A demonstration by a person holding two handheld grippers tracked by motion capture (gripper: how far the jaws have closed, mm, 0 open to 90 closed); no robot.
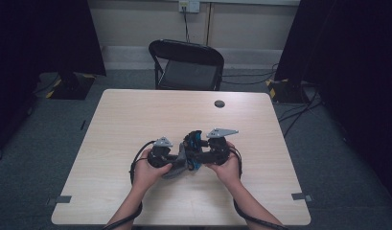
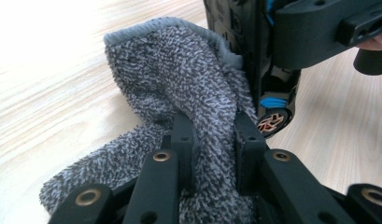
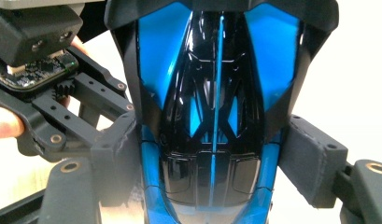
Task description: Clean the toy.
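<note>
A blue and black toy car (image 1: 194,140) is held over the table's near middle, with my right gripper (image 1: 197,154) shut on it. In the right gripper view the car's glossy body (image 3: 212,116) sits between the grey pads (image 3: 310,158), which press on both sides. A grey terry cloth (image 1: 176,169) hangs against the car's left side, and my left gripper (image 1: 180,162) is shut on it. In the left gripper view the jaws pinch a fold of the cloth (image 2: 179,79), and the car (image 2: 272,100) with an orange-spoked wheel stands just right of it.
The pale wooden table (image 1: 136,115) carries a small dark round disc (image 1: 219,103) near its far edge. A black folding chair (image 1: 186,64) stands behind the table. Grey tape marks (image 1: 64,199) sit at the near corners. Cables lie on the floor at the right.
</note>
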